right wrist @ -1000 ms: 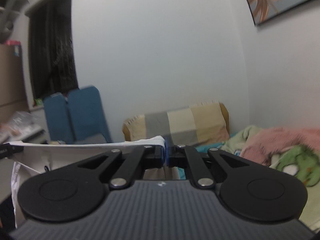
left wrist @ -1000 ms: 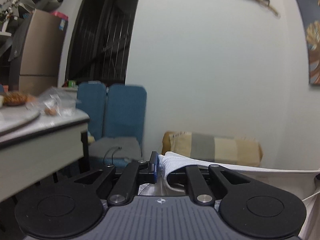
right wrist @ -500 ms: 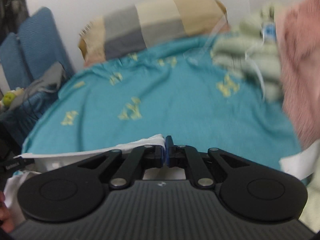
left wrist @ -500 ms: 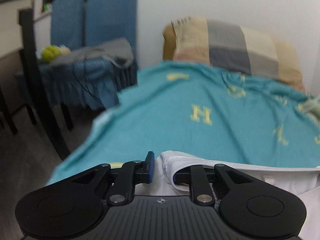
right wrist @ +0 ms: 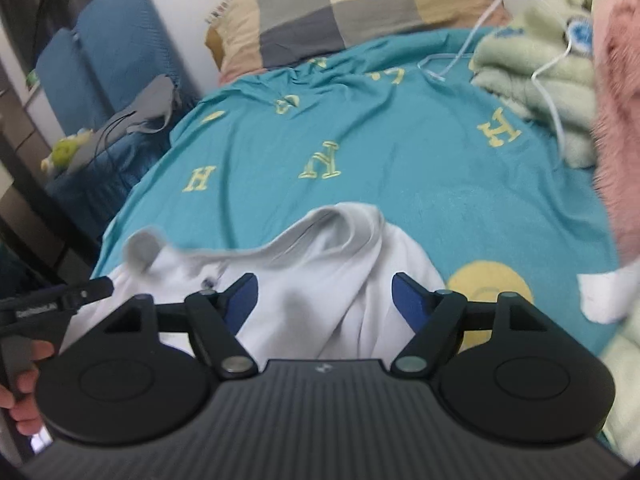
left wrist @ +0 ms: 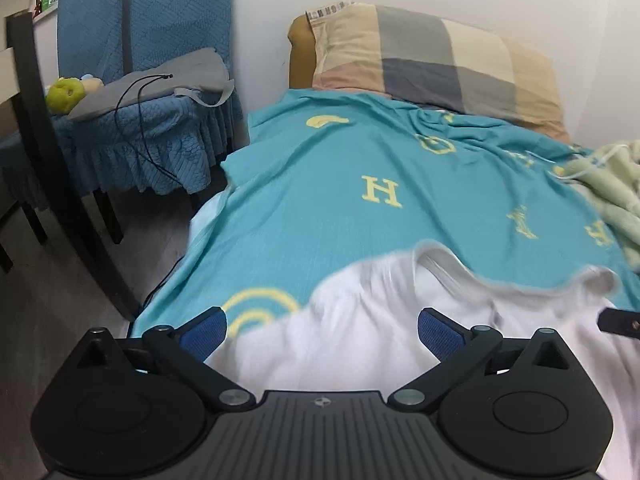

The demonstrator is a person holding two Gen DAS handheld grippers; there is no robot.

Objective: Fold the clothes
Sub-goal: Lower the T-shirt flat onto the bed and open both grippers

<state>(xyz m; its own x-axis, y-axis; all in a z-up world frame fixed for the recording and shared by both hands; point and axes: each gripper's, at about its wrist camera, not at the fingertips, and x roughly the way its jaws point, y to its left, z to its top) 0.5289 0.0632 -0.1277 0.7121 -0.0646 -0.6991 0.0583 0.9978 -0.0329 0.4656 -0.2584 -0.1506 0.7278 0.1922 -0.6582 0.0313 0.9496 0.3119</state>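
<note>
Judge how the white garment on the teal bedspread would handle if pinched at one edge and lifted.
The white garment looks thin and limp: it lies in soft folds with a curled edge, so it would probably sag. It seems light. On the wrinkled teal bedspread, pushing would likely bunch it rather than slide it.

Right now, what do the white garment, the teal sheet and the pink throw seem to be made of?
White garment: soft matte knit, probably cotton jersey; it drapes in loose folds with a ribbed edge. Teal sheet: thin matte woven fabric, likely cotton, creased, with yellow letters. Pink throw: fluffy pile, seemingly fleece or faux fur; blurred.
</note>
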